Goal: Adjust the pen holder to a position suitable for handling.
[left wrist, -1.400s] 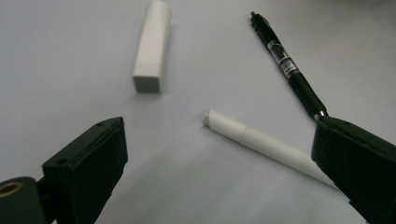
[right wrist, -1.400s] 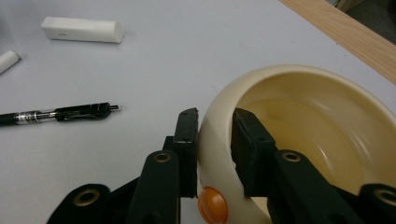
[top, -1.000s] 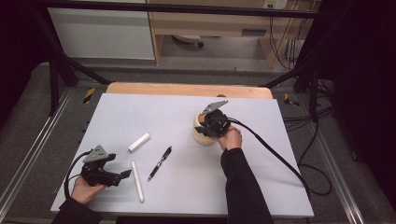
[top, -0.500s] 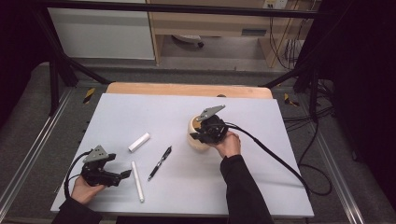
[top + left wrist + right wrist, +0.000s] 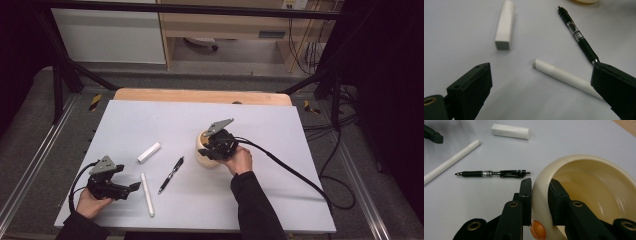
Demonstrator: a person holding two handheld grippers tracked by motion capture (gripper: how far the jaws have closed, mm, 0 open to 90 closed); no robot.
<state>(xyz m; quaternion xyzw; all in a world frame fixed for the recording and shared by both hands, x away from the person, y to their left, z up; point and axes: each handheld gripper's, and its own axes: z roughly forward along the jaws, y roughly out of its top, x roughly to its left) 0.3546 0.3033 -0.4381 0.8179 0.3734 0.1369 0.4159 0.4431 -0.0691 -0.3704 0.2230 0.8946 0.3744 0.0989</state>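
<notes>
Right gripper view showed the right hand-held gripper (image 5: 539, 192) closed on the wall of the cream bowl (image 5: 599, 182), one jaw outside the rim and one inside, so the bowl was firmly in its grip — and its inside looked empty. In the high view the bowl (image 5: 204, 155) sat near the middle of the worktop (image 5: 300, 150), with the black pen (image 5: 171, 174) lying just to its left, the long white stick (image 5: 147, 194) beyond that, and the short white cap-like piece (image 5: 149, 152) a little farther back. The left hand-held gripper (image 5: 131, 187) rested low near the front-left corner, its jaws spread wide and holding nothing; in the left gripper view the white stick (image 5: 566, 77) lay between those jaws, untouched. As I judged it, the job was to collect the writing things into the bowl, and it had barely begun — the bowl was secured, but the pen, stick and cap were all still loose on the worktop.
</notes>
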